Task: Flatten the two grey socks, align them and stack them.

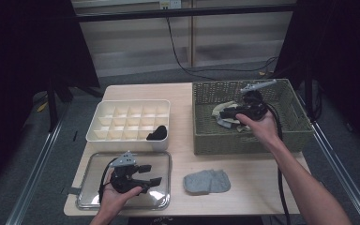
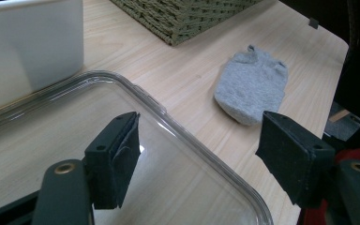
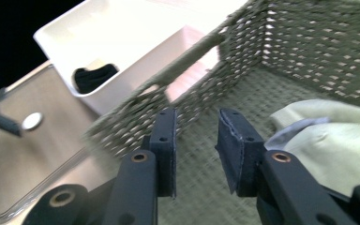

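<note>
Inside the wicker basket [image 1: 200,126], at right, pale socks [image 1: 225,115] lie just beside the right gripper [image 3: 196,152]; jaws narrow, nothing between them. Left gripper [image 2: 197,159] hovers over the clear lid [image 2: 178,187], jaws wide, empty. Grey sock [image 1: 207,182] lies near, between them.

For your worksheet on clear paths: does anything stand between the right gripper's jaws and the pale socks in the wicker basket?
Nothing visible does. The right gripper is already inside the wicker basket, jaws empty with a gap between them, and the pale socks lie just beside them on the basket floor.
</note>
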